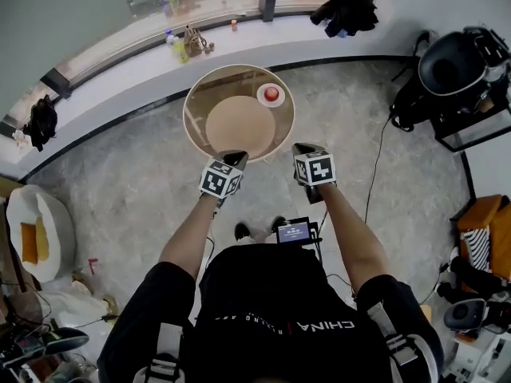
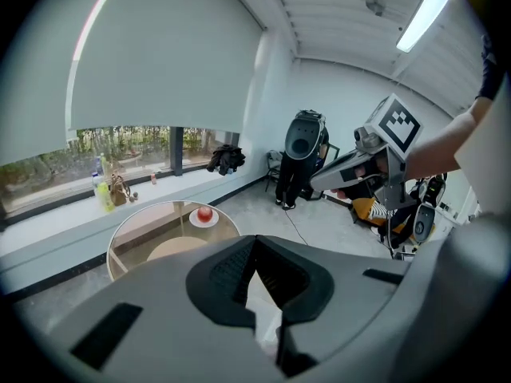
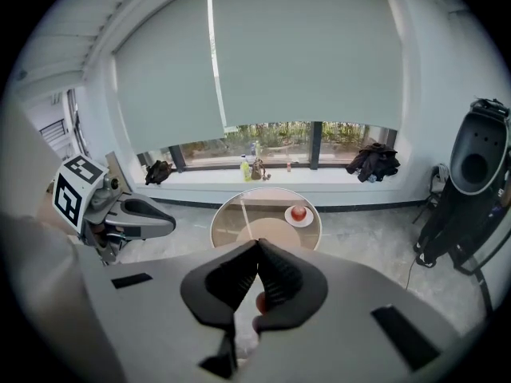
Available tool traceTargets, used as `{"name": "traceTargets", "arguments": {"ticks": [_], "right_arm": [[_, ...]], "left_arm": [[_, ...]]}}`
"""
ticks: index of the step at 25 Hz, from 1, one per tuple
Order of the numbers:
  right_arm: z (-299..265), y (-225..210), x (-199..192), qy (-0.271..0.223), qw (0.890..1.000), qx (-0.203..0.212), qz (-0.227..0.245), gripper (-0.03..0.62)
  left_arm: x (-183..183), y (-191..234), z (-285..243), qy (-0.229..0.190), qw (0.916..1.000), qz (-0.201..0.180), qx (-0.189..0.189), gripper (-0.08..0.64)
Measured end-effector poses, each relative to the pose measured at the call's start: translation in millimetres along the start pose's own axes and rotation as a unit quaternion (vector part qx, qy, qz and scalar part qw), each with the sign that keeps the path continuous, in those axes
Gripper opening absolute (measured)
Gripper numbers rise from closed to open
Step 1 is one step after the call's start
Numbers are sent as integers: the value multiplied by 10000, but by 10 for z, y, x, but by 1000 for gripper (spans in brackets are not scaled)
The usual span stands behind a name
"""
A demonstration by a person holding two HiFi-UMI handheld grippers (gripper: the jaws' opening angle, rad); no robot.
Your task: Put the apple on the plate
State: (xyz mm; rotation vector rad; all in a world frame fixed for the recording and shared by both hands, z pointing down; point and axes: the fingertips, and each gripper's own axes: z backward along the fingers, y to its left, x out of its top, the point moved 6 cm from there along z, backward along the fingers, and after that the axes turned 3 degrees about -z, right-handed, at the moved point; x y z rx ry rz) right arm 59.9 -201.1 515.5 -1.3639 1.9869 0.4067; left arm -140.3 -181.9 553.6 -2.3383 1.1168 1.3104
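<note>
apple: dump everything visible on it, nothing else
The apple is small, round and red; it is too small in every view to make out a stem or skin detail. It sits upright-looking and roughly centred on a small white plate, which is the only thing touching it. The plate lies near the far right edge of the round glass-topped table, on the window side.

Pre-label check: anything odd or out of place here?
Only that the apple already sits on the white plate on the round glass table, while the left gripper and right gripper are shut and empty. Nothing spilled or tipped.
</note>
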Motion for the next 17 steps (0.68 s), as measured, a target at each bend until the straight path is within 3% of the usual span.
{"name": "traceTargets", "arguments": {"ticks": [10,17], "right_arm": [[69,13,-52,53,10000,-54,43,29],[82,4,86,-36,9999,-65,98,29]], "left_arm": [[47,-107,44,-60,9996,179,-210,18],[188,-74,0,-126,9996,55,-265,18]]}}
